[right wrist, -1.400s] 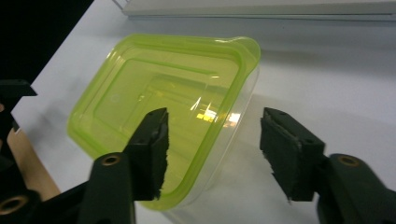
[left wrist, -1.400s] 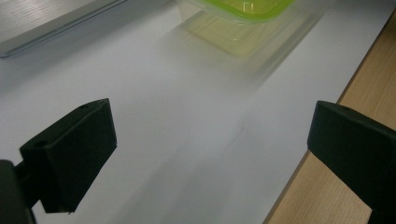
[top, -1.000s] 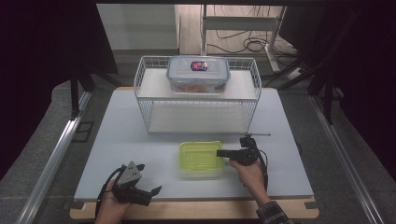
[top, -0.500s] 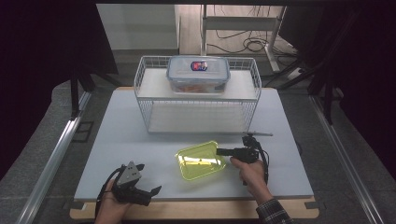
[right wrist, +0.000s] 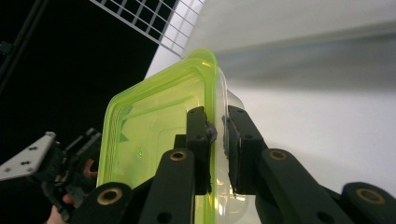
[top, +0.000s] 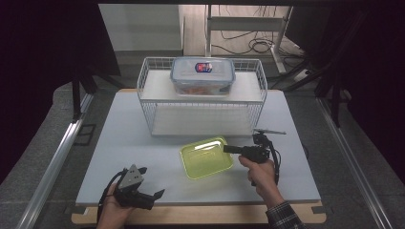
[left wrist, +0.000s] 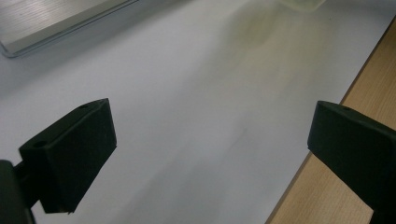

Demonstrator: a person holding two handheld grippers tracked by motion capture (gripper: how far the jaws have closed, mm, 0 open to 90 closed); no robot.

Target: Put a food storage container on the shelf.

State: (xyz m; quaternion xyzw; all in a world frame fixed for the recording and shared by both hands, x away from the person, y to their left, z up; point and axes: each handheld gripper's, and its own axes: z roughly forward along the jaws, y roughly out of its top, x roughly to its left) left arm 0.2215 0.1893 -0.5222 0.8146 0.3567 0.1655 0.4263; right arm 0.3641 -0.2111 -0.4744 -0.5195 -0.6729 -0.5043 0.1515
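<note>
A yellow-green translucent plastic container (top: 206,157) hangs tilted a little above the white tabletop (top: 124,138), in front of the wire rack. My right gripper (top: 227,149) grips its right rim. In the right gripper view the jaws have just been closing and now pinch the container's (right wrist: 149,126) rim and wall between the pads, right gripper (right wrist: 217,121) shut on it. My left gripper (top: 152,183) rests in a hand at the table's near left edge, jaws wide apart. In the left gripper view nothing lies between the jaws of the left gripper (left wrist: 210,140).
A white wire rack (top: 143,90) stands at the back middle, with a clear lidded box (top: 203,76) holding something orange-red on its upper shelf. A wooden strip (left wrist: 364,84) borders the near table edge. Dark floor and cables surround the table.
The green container lay flat on the table a second ago; now it is raised and tilted in the right gripper, which has come up. The left gripper has kept still.
</note>
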